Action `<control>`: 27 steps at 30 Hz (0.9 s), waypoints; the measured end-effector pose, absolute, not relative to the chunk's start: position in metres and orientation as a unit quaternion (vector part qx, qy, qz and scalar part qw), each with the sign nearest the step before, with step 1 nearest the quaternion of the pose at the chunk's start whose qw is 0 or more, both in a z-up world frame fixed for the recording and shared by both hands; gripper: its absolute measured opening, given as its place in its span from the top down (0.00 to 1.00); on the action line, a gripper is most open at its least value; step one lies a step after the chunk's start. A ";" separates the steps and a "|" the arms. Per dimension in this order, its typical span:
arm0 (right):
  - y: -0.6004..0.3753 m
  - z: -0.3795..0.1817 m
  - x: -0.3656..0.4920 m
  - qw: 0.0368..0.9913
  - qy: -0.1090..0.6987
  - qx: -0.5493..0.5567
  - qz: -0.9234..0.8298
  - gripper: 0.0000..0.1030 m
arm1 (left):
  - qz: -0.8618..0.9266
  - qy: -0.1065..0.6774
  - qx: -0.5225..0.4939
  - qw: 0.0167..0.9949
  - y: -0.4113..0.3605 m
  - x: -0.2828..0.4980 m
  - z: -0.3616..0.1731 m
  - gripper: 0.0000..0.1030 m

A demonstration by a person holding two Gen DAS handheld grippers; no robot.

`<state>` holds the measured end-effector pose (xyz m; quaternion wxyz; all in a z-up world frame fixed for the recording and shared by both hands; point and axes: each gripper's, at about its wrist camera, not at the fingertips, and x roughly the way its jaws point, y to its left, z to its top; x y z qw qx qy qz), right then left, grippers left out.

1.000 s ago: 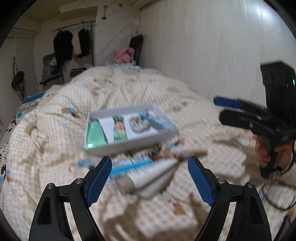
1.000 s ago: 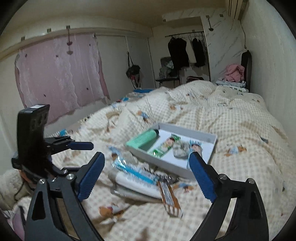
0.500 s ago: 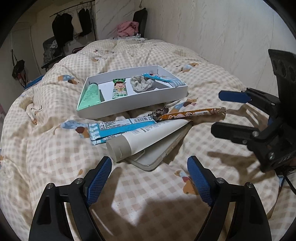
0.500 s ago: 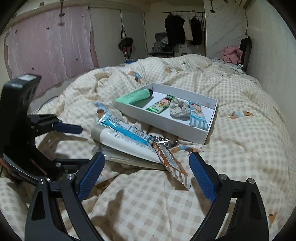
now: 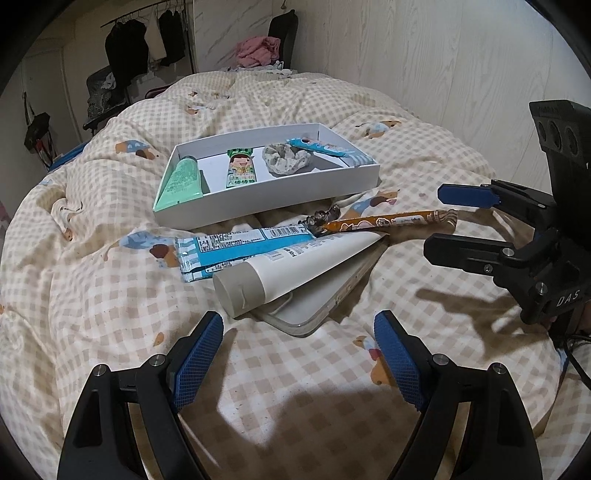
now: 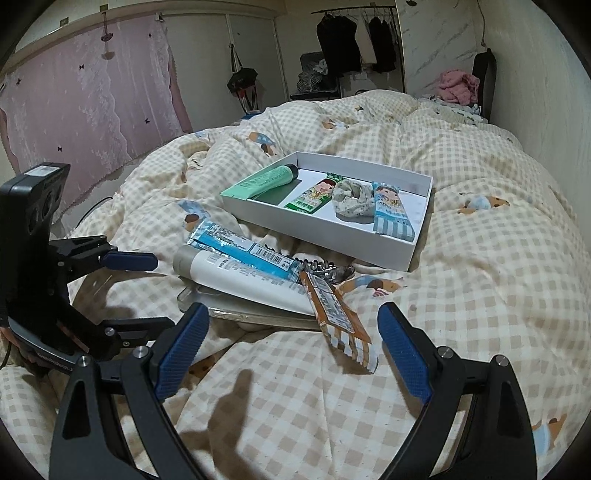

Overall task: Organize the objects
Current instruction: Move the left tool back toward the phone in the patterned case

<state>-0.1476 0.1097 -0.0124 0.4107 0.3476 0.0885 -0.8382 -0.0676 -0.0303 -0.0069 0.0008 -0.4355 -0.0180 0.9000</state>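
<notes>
A white box (image 5: 280, 201) (image 6: 419, 242) on the bed holds a green tube (image 5: 181, 181), a green snack pack (image 5: 241, 170), a grey scrunchie (image 5: 286, 162) and a blue snack pack (image 5: 325, 147). In front of it lies a pile: a white tube (image 5: 295, 264) (image 6: 243, 278), a blue packet (image 5: 240, 245) (image 6: 240, 245), an orange snack stick (image 5: 388, 221) (image 6: 332, 310), a dark hair clip (image 5: 325, 219) and a phone in a clear case (image 5: 325, 295). My left gripper (image 5: 299, 363) is open and empty just before the pile. My right gripper (image 6: 291, 354) is open and empty near the orange stick.
The checked quilt (image 5: 110, 295) is soft and rumpled. A wall (image 5: 443, 55) runs along the right of the bed. Clothes hang on a rack (image 6: 354, 33) at the far end. A pink curtain (image 6: 92, 92) is on the left.
Both grippers have dropped and moved in toward the pile on the quilt; the objects look larger and closer. Both stay open. Nothing has been picked up.
</notes>
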 end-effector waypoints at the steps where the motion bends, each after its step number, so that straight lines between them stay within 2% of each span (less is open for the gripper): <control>1: 0.110 -0.013 -0.148 0.411 0.087 0.349 -0.838 0.11 | 0.900 -0.018 -0.436 0.001 -0.030 -0.068 -0.007 0.18; 9: 0.117 -0.014 -0.154 0.416 0.058 0.357 -0.834 0.10 | 0.902 -0.025 -0.432 0.005 -0.032 -0.068 -0.006 0.20; 11: 0.124 -0.015 -0.162 0.417 0.031 0.366 -0.831 0.10 | 0.901 -0.026 -0.433 0.005 -0.032 -0.068 -0.007 0.34; 13: 0.130 -0.018 -0.171 0.415 0.000 0.380 -0.827 0.10 | 0.893 -0.006 -0.449 0.013 -0.023 -0.072 -0.013 0.52; 15: 0.138 -0.024 -0.181 0.409 -0.036 0.397 -0.821 0.10 | 0.884 0.013 -0.466 0.030 -0.013 -0.077 -0.019 0.60; 19: 0.151 -0.028 -0.190 0.410 -0.087 0.403 -0.813 0.11 | 0.878 0.039 -0.476 0.043 -0.009 -0.087 -0.016 0.62; 22: 0.149 -0.028 -0.189 0.409 -0.083 0.405 -0.814 0.10 | 0.873 0.037 -0.483 0.060 -0.015 -0.100 -0.014 0.64; 27: 0.148 -0.027 -0.188 0.409 -0.082 0.406 -0.813 0.10 | 0.852 0.127 -0.504 0.062 0.003 -0.119 -0.028 0.65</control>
